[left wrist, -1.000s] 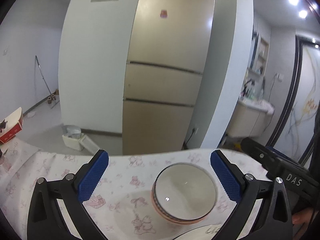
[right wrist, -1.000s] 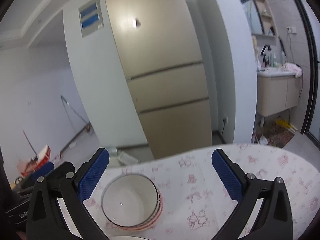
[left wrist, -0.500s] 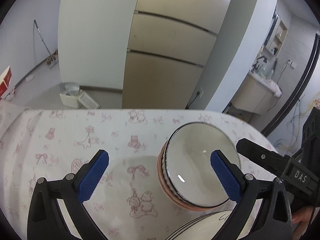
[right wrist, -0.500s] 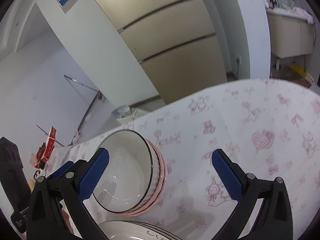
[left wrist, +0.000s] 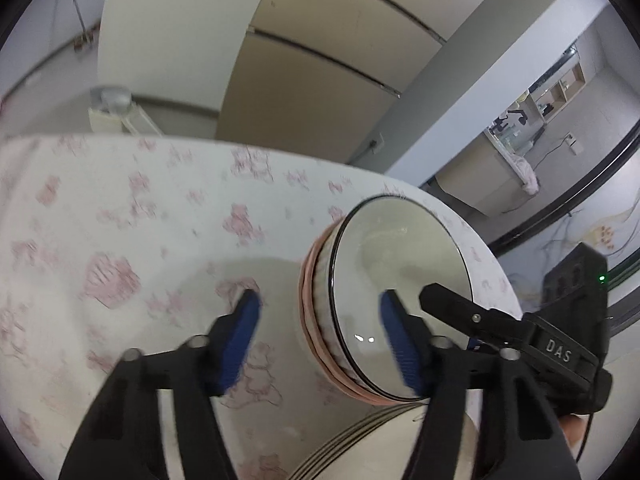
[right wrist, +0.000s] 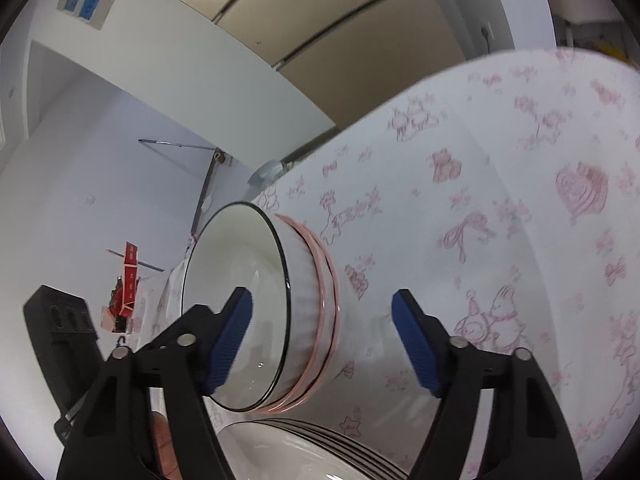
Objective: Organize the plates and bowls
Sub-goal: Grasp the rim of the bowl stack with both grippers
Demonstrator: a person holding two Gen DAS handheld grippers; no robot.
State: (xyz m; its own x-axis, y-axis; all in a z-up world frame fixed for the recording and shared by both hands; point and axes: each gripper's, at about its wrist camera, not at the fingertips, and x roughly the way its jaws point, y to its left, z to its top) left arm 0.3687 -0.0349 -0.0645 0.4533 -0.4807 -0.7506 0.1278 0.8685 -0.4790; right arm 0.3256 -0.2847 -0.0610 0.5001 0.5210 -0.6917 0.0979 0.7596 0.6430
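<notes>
The left gripper has its jaws part-way apart and closing. Its right pad sits inside the mouth of the top bowl and its left pad hangs outside the stack's wall, so the near rim lies between them; I cannot tell whether either pad touches yet. The right gripper mirrors this: jaws half-spread and closing, left pad inside the bowl, right pad out over the tablecloth, the bowl's wall between them, with a clear gap on the outer side.

The bowl stack stands on the cloth just beyond the stack of plates, whose rims show at the bottom of both views. The top bowl is white with a dark rim; pink-rimmed bowls nest beneath it.

The coming move turns on this: each claw straddles the rim on its own side, the left one on the stack's left wall, the right one on the opposite wall. Both look about equally near. The bowls are round, so no long axis matters; what counts is that each pinch catches only the top bowl's wall.
</notes>
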